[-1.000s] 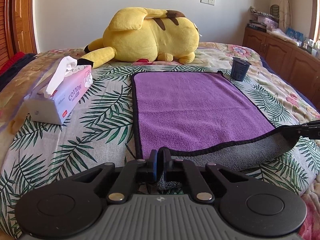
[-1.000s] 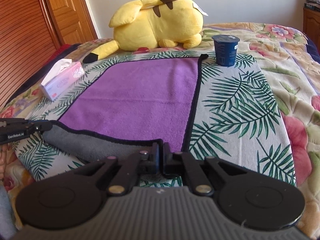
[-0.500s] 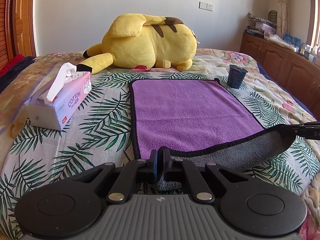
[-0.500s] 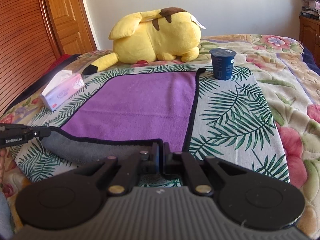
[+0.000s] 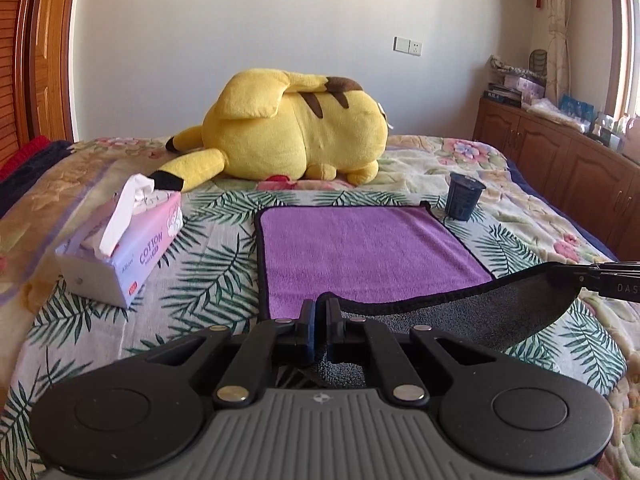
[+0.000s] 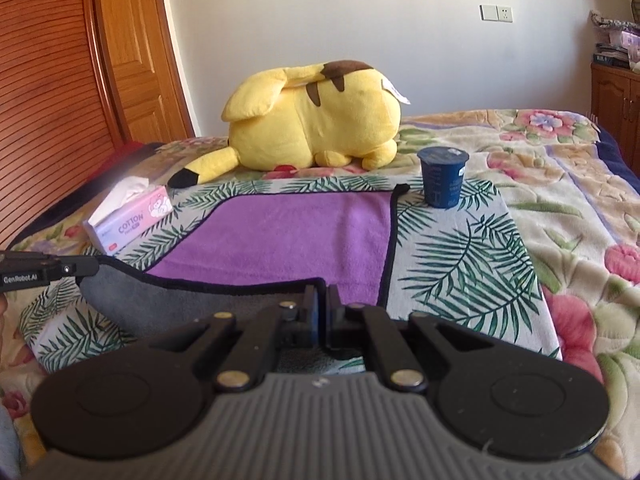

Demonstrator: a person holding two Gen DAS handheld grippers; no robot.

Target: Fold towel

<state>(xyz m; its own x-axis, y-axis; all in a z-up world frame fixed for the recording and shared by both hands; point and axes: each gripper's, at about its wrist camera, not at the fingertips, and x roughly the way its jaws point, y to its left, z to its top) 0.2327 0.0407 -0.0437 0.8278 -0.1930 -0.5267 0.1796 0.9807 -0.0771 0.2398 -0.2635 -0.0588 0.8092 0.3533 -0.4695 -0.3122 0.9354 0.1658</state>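
While both tongs (image 5: pixel 319 316) stay clamped, the towel (image 5: pixel 360 248) edge has risen.

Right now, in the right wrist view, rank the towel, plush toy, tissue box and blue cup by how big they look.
1. Purple towel, the widest spread.
2. Yellow plush toy, which lies farther back, so its true size is probably understated.
3. Tissue box.
4. Blue cup, which looks close to the tissue box, so that order is unsure.

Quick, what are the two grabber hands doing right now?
Left gripper: shut on the near left corner of the purple towel.
Right gripper: shut on its near right corner.
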